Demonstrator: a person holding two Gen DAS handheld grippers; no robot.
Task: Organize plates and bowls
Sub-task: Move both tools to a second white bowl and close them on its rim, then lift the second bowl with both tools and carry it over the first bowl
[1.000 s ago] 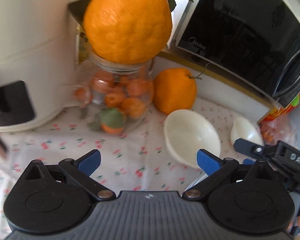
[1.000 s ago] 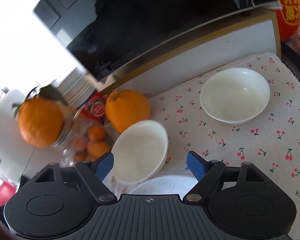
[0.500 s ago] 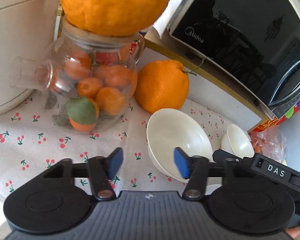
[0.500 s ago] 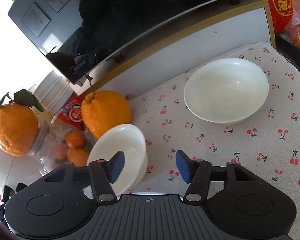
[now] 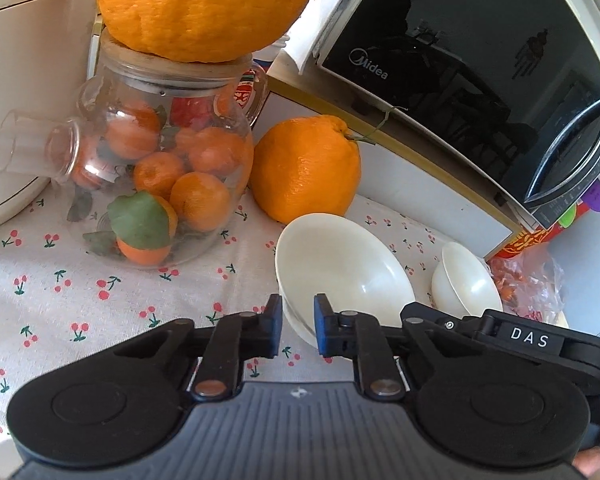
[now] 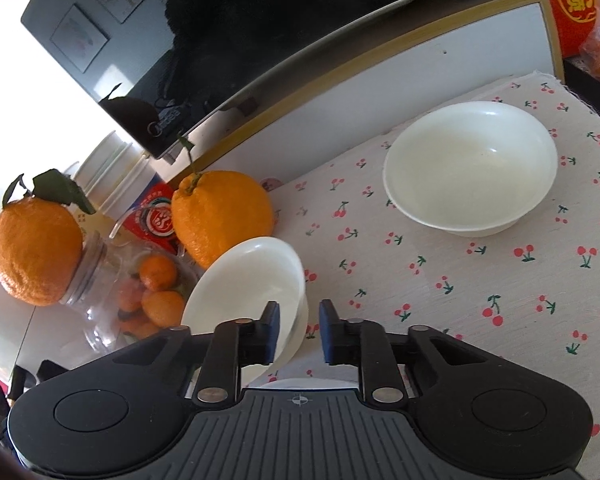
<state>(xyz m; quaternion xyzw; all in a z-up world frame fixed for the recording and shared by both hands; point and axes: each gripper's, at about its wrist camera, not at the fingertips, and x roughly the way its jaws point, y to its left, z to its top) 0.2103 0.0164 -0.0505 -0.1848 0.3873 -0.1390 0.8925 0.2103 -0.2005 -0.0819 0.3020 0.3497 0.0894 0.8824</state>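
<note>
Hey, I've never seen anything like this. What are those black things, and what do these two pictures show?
No robot: a person holds a two-finger gripper in each hand, each with a camera looking along its fingers. One picture is from the left gripper, the other from the right gripper. Both straddle the rim of the near bowl; a firm pinch isn't clear. A second bowl, a jar of small oranges and a big orange sit on the cherry-print cloth, by a microwave.
</note>
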